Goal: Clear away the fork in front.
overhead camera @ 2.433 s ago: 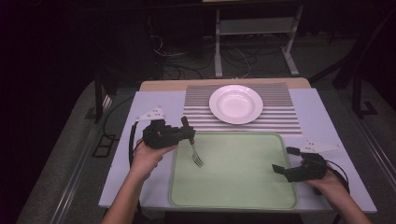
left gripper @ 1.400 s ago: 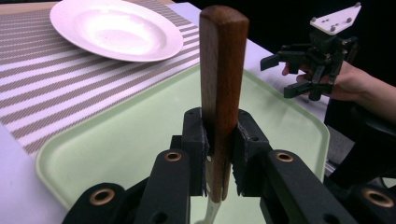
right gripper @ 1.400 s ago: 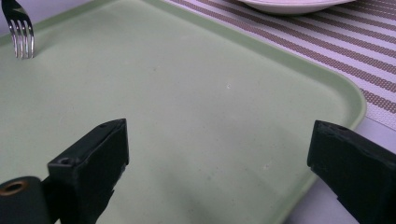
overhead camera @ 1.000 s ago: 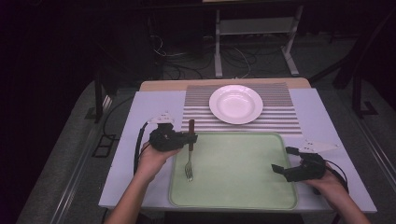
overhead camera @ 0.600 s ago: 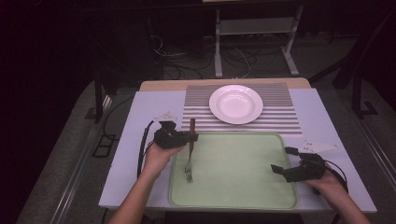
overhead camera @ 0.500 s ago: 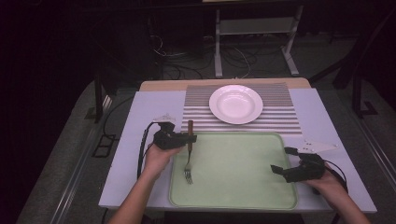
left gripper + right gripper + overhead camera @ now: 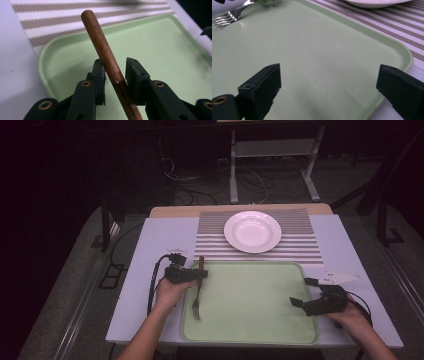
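Note:
A fork with a brown wooden handle (image 7: 100, 42) lies at the left end of the green tray (image 7: 250, 300). Its tines (image 7: 196, 315) rest on the tray, pointing toward the person, and its handle end reaches the tray's far rim. My left gripper (image 7: 200, 274) is shut on the handle, which runs up between the pads (image 7: 115, 66) and leans on the right one. At the tray's right edge my right gripper (image 7: 302, 292) stands open, its jaws wide apart (image 7: 329, 72) over bare tray (image 7: 324, 45). The tines (image 7: 227, 18) show far off in the right gripper view.
A white plate (image 7: 252, 231) sits on a striped placemat (image 7: 300, 250) just beyond the tray. A small white piece (image 7: 340, 277) lies on the table right of the tray. The table's front edge runs close behind both hands.
The left gripper has moved a little toward the far left corner of the tray with the fork, which turned from tilted to nearly straight with its tines down. The right gripper stayed put.

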`<state>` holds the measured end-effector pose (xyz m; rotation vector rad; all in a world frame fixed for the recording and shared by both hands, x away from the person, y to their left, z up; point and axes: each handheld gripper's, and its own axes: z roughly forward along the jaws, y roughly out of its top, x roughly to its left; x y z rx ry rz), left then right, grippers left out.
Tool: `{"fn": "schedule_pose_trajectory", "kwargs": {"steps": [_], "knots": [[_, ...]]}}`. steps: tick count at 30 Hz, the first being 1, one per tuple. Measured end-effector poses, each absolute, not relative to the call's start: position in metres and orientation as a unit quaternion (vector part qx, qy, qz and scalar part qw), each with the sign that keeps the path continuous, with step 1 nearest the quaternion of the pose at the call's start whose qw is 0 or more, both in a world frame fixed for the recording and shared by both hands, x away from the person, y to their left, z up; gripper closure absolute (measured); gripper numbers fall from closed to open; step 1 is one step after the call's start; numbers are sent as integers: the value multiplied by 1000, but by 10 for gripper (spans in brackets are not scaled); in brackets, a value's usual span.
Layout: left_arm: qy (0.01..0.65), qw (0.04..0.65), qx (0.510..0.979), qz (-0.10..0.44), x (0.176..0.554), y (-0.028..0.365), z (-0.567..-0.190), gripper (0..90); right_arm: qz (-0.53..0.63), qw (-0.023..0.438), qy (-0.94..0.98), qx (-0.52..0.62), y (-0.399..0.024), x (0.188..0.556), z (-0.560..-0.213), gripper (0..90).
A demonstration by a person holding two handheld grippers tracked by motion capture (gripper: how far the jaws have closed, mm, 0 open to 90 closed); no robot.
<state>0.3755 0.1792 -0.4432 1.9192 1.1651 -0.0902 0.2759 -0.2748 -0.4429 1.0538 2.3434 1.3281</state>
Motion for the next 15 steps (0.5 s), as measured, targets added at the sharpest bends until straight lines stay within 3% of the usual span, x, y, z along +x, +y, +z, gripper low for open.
{"fn": "schedule_pose_trajectory", "kwargs": {"steps": [14,15], "knots": [[454,425,783,5,369,182,-439,635,460,128,805,353,-273,279,-441,60],[443,433,785,6,368,181,-436,733,458,129,805,354,-273,279,-441,60]]}}
